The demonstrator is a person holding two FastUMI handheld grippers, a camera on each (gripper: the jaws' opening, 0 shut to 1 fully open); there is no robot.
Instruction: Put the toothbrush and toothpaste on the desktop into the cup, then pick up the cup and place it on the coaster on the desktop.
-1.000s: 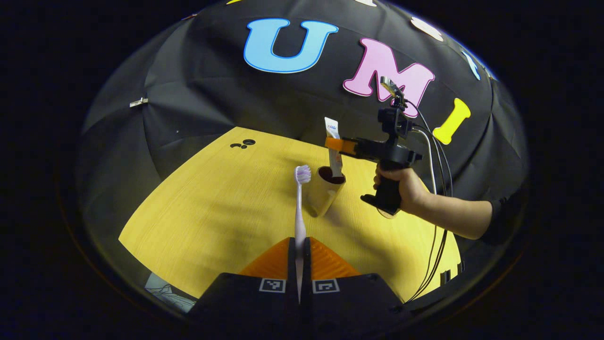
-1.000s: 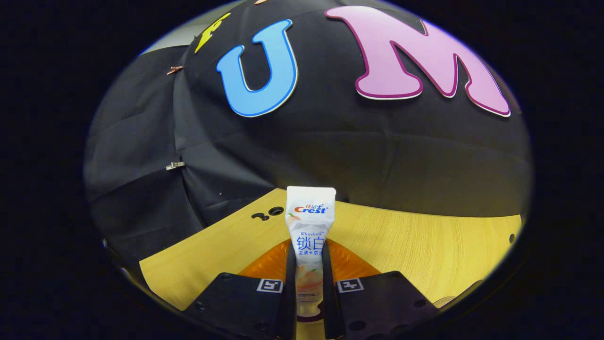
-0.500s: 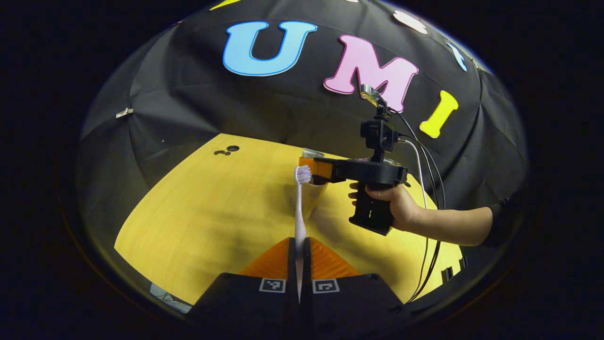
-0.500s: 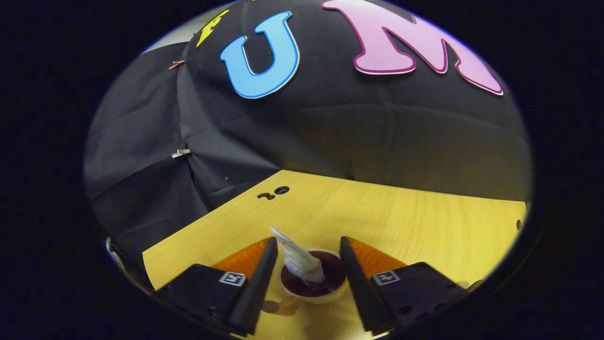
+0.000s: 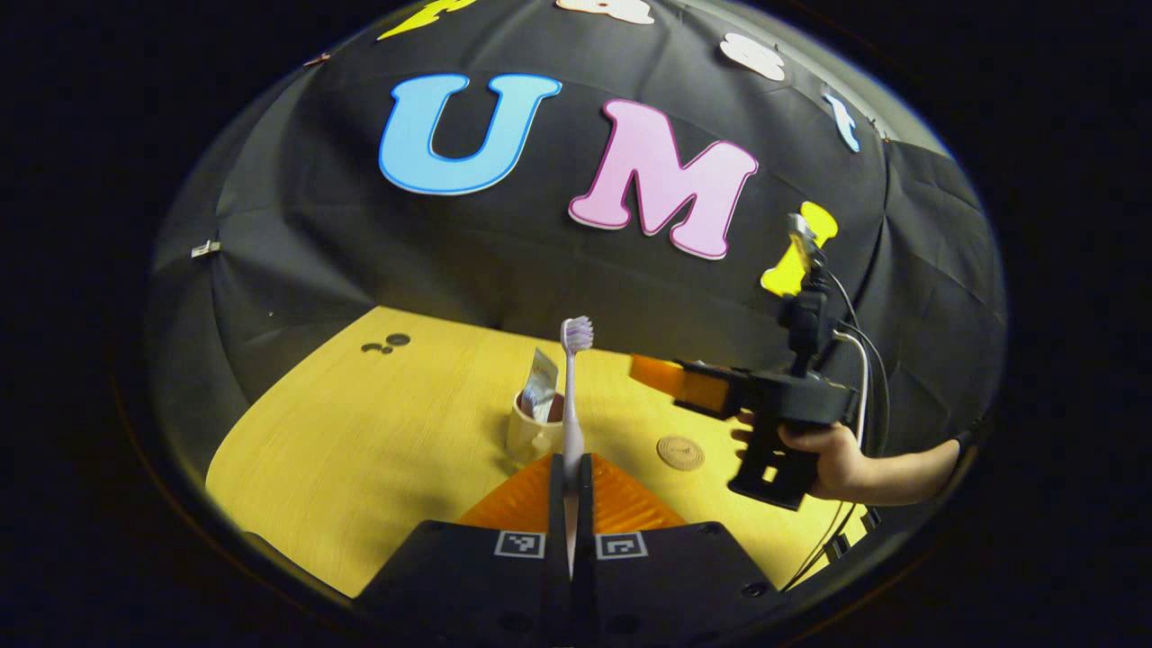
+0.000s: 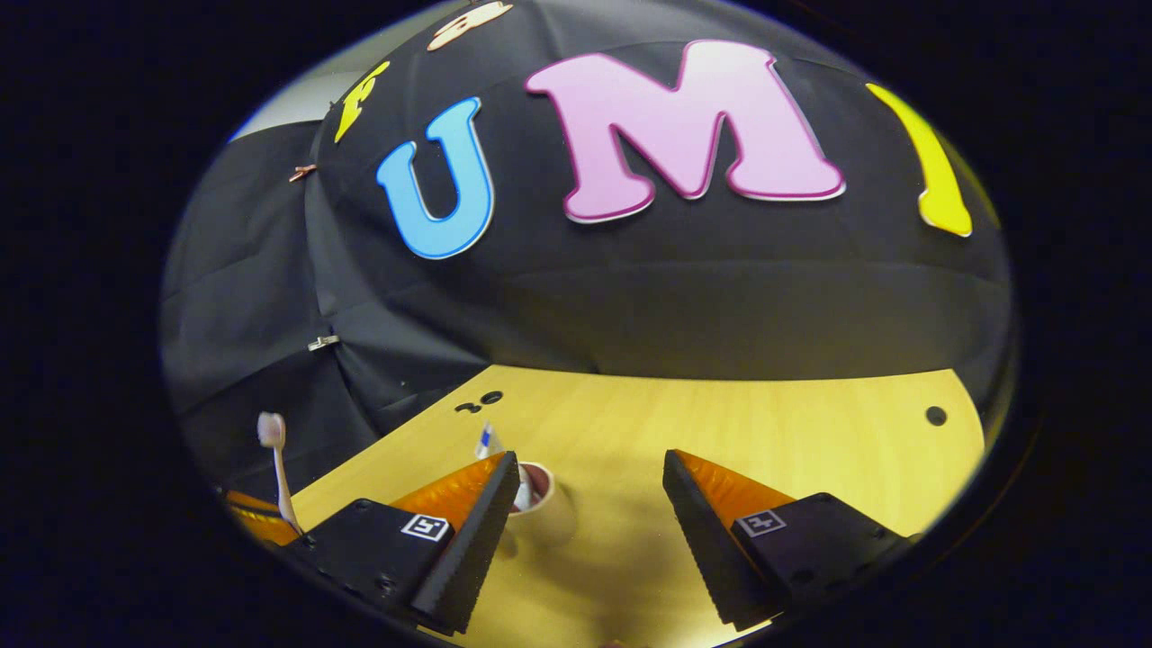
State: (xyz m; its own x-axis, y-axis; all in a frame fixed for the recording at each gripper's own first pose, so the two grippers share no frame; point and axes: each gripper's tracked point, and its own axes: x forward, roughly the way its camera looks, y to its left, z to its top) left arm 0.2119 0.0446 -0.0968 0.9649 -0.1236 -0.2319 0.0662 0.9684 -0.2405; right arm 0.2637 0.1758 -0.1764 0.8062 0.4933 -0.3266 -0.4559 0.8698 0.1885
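Now the yellow tabletop [image 5: 360,450] is carrying the cup [image 5: 531,436], with the toothpaste [image 5: 540,396] leaning inside it. Right of the cup, the right gripper [image 5: 661,376] is hovering with its jaws spread, empty. Just in front of the cup, the left gripper [image 5: 571,477] is clamping the upright toothbrush [image 5: 572,396]. The coaster [image 5: 679,453] is lying right of the cup.

left tongs [image 5: 571,468]: clamped on toothbrush [image 5: 572,396], bristles up
cup [image 5: 533,430]: on tabletop [image 5: 360,432] w/ toothpaste [image 5: 540,396] inside, leaning
coaster [image 5: 679,453]: right of cup, apart
right tongs [image 5: 670,378]: held by a hand [image 5: 832,459], above coaster
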